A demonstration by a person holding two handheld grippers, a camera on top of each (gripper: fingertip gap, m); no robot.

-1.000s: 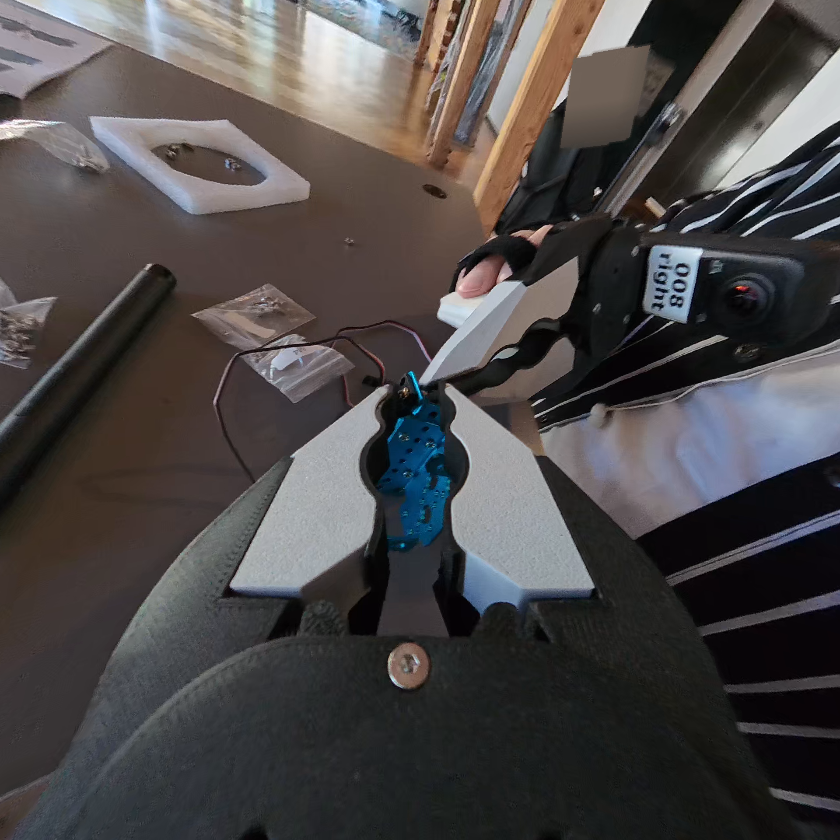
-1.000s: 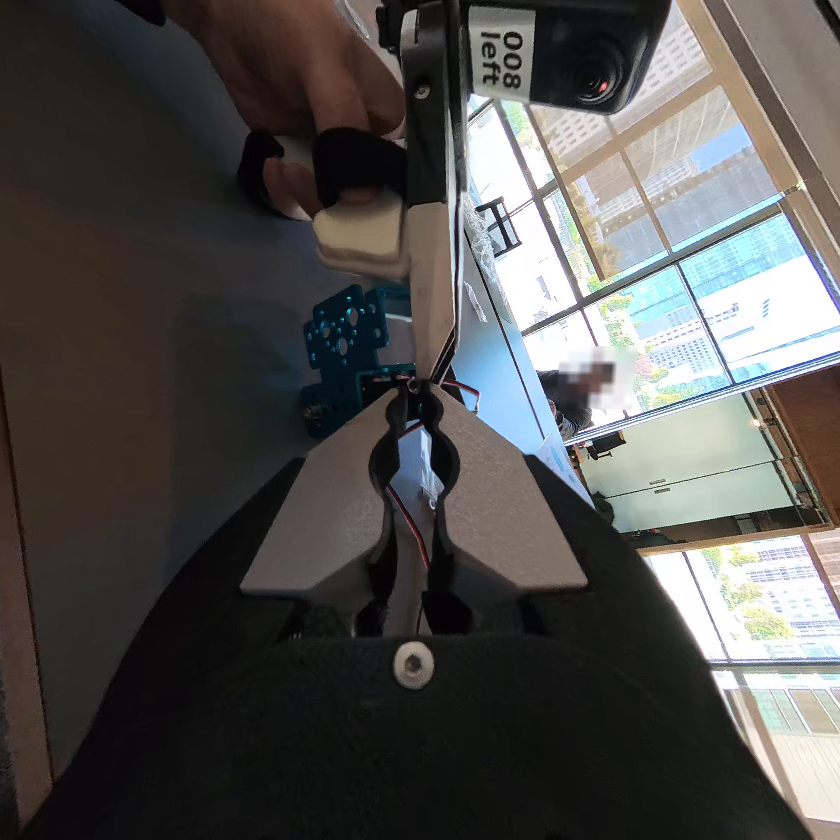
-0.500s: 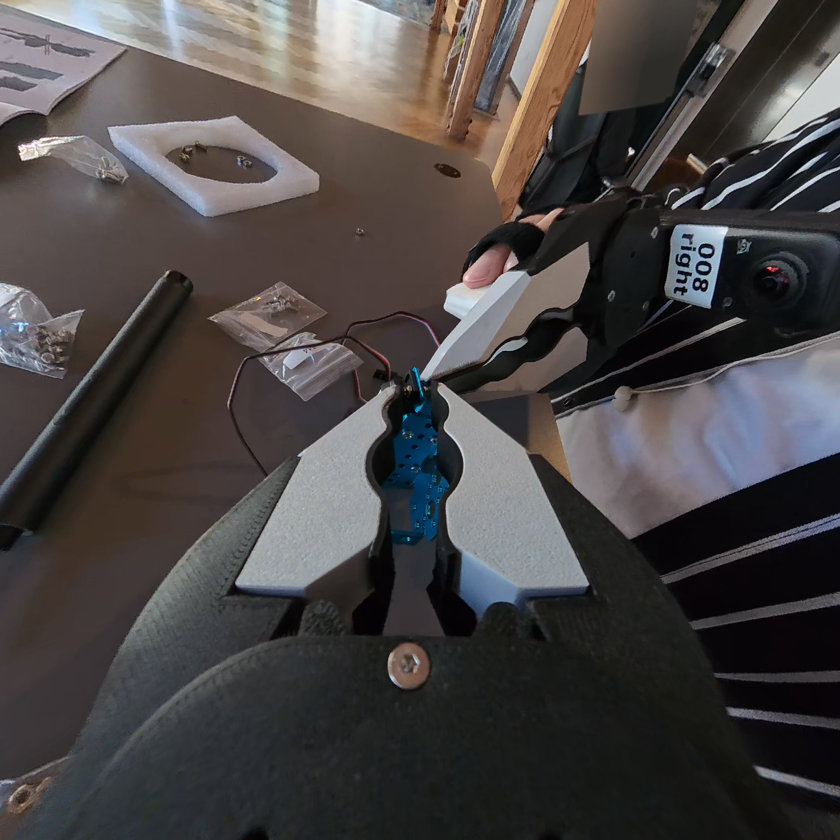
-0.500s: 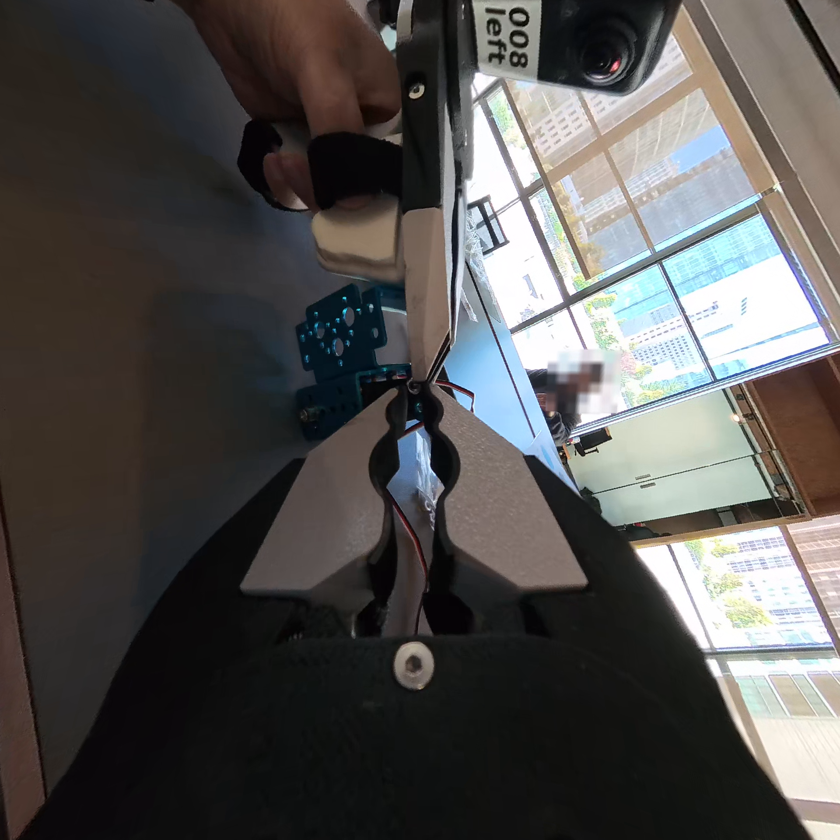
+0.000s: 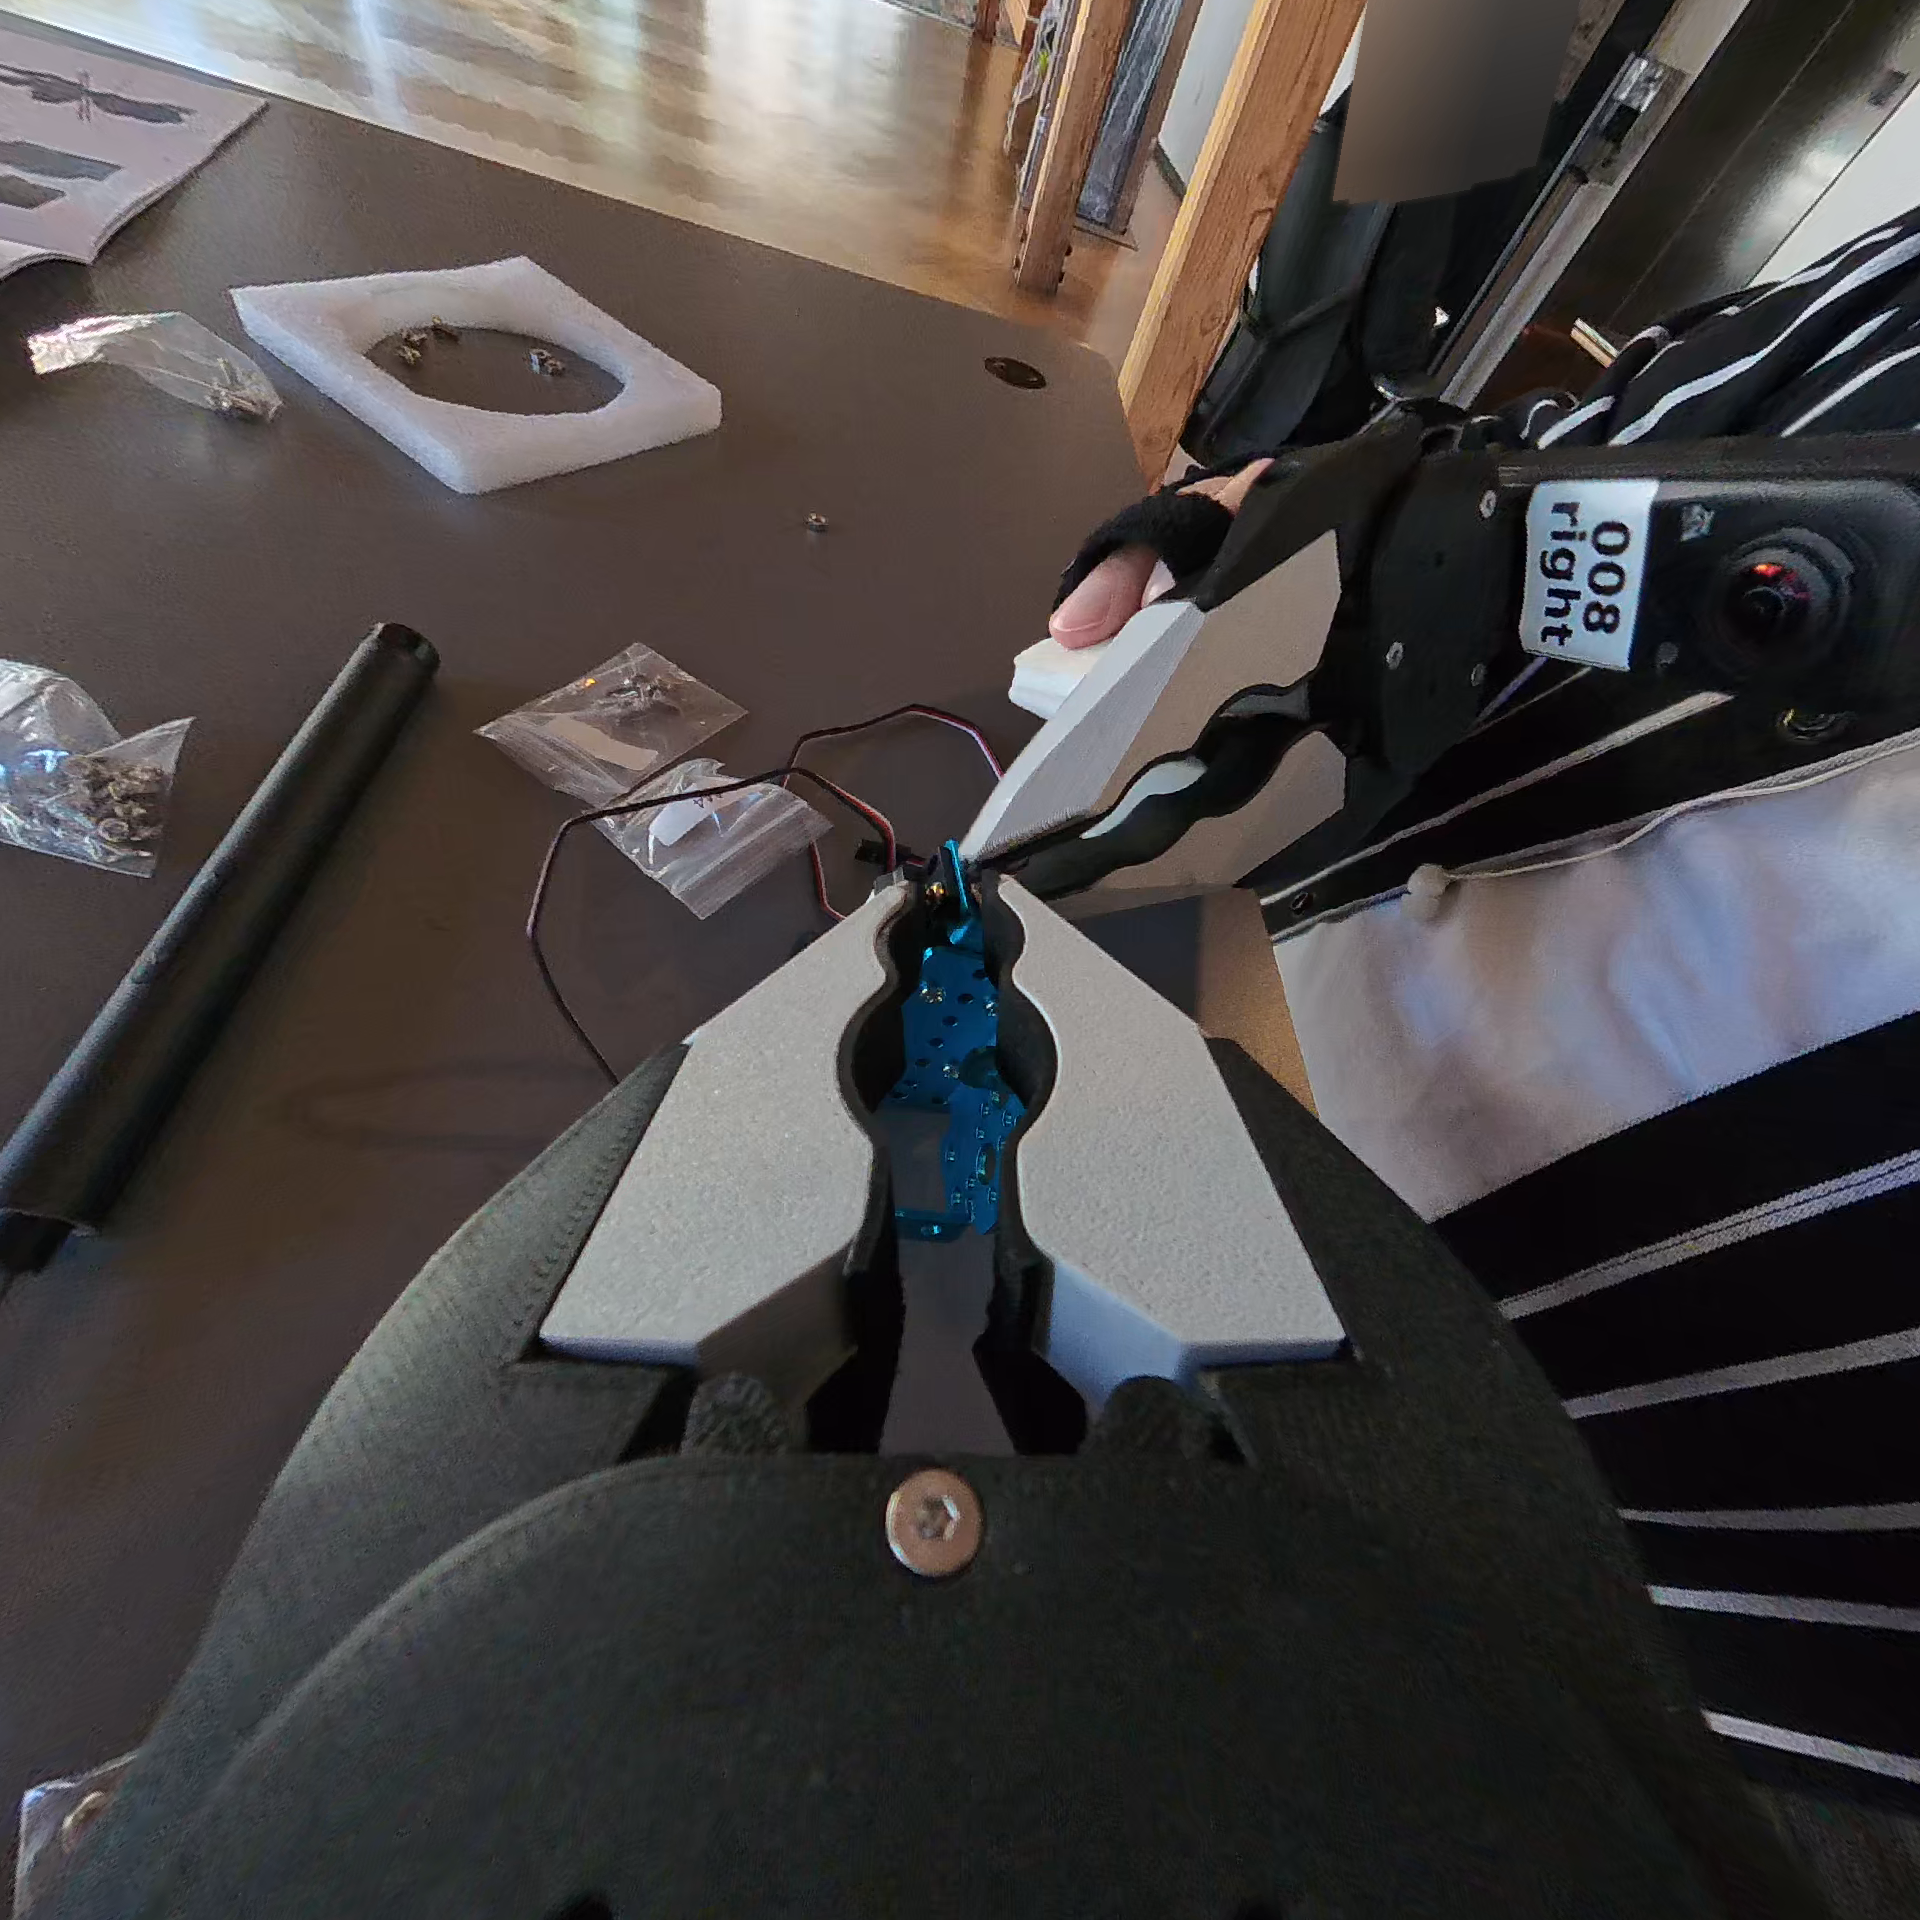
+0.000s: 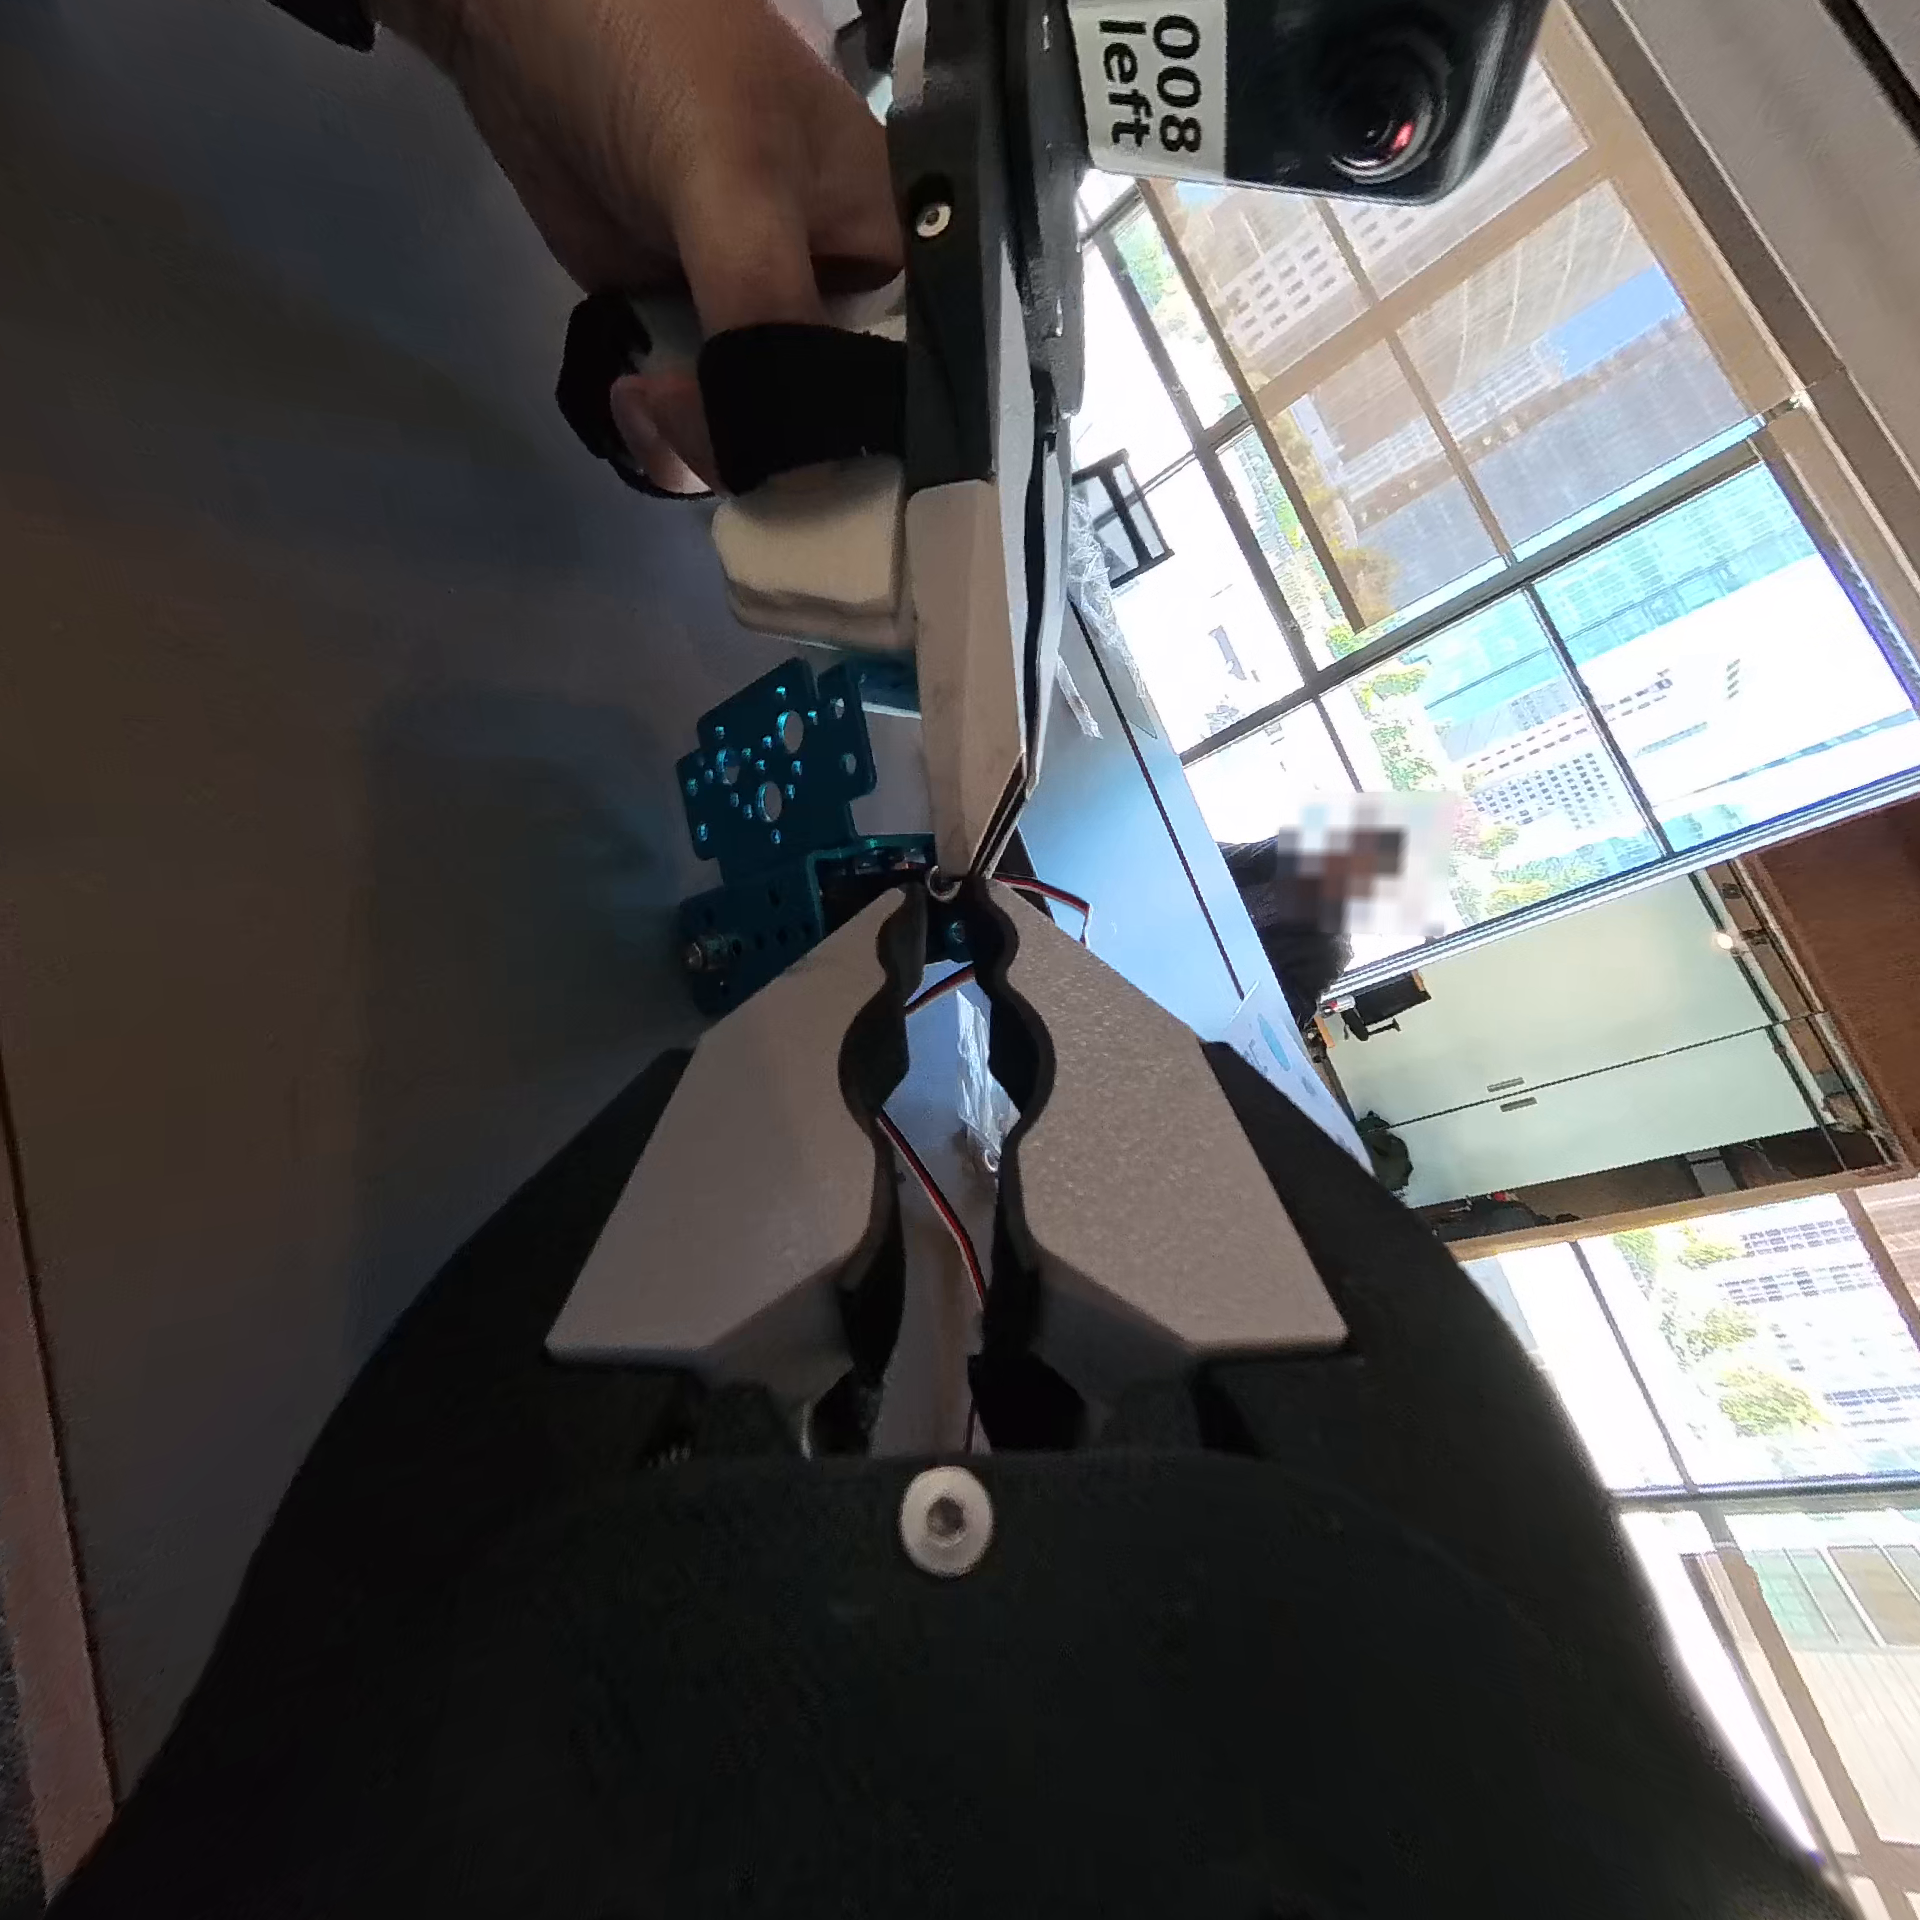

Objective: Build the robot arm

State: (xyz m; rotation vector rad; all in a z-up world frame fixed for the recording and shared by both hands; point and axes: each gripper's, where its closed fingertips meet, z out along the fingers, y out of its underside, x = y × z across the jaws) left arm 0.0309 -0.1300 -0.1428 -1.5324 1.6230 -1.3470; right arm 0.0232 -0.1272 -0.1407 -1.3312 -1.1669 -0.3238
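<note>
A blue perforated metal bracket point(image 5: 951, 1049) with a small servo and red, brown and black wires point(image 5: 727, 784) sits between the fingers of my left gripper point(image 5: 940, 894), which is shut on it above the dark table point(image 5: 416, 1091). My right gripper point(image 5: 977, 847) comes in from the right, and its tips meet the bracket's far end. In the right wrist view my right gripper point(image 6: 951, 899) is shut at the edge of the bracket point(image 6: 769, 790). The wires point(image 6: 914, 1164) run between its fingers. My left gripper point(image 6: 971, 847) reaches down from above, tip to tip with it.
On the table lie a white foam frame point(image 5: 478, 384), a black tube point(image 5: 208, 935), several small plastic bags of screws point(image 5: 613, 717), a loose nut point(image 5: 818, 523) and a paper booklet point(image 5: 83, 156). A wooden post point(image 5: 1226, 229) and a person in striped clothing point(image 5: 1662, 1195) are at the right. My left and right fingertips are right by each other.
Both grippers stay shut, tip to tip at the bracket. The left wrist view has drifted slightly, so more of the table's left side shows. The bracket looks a little more edge-on.
</note>
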